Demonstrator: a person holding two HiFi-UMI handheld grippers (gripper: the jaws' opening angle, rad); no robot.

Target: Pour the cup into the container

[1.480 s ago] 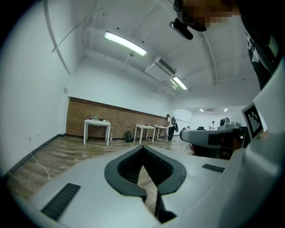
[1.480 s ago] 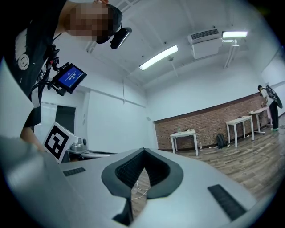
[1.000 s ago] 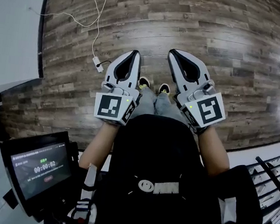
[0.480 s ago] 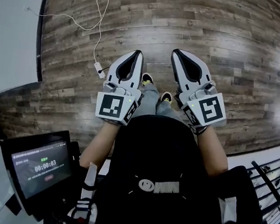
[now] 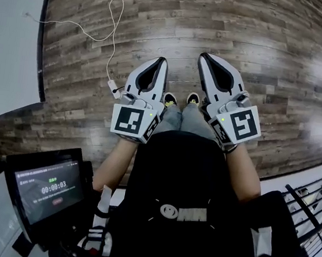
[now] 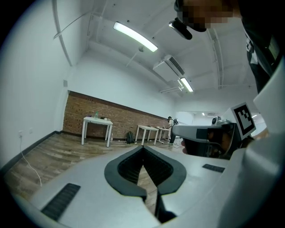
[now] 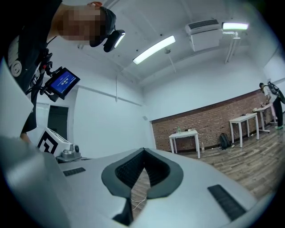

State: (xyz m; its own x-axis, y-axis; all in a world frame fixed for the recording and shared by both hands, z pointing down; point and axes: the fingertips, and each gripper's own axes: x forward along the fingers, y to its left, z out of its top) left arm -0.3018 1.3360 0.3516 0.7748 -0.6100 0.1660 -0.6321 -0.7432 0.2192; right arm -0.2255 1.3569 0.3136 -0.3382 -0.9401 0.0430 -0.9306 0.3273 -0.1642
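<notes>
No cup or container can be made out in any view. In the head view my left gripper (image 5: 162, 60) and right gripper (image 5: 203, 56) are held side by side in front of the person's body, over a wooden floor (image 5: 248, 31). Both point forward and roughly level. In the left gripper view the left gripper (image 6: 142, 147) has its tips together with nothing between them. The right gripper (image 7: 143, 149) is likewise shut and empty in its own view. The right gripper (image 6: 200, 131) also shows at the right of the left gripper view.
A white cable (image 5: 111, 32) with a small adapter (image 5: 114, 88) lies on the floor ahead left. A white wall (image 5: 10, 31) runs along the left. A screen (image 5: 46, 186) hangs at the person's left hip. Far off, white tables (image 6: 97, 122) stand before a brick wall (image 7: 209, 122).
The floor and cable have slid toward the bottom of the head view as the person walks forward. Both grippers keep their pose and stay shut.
</notes>
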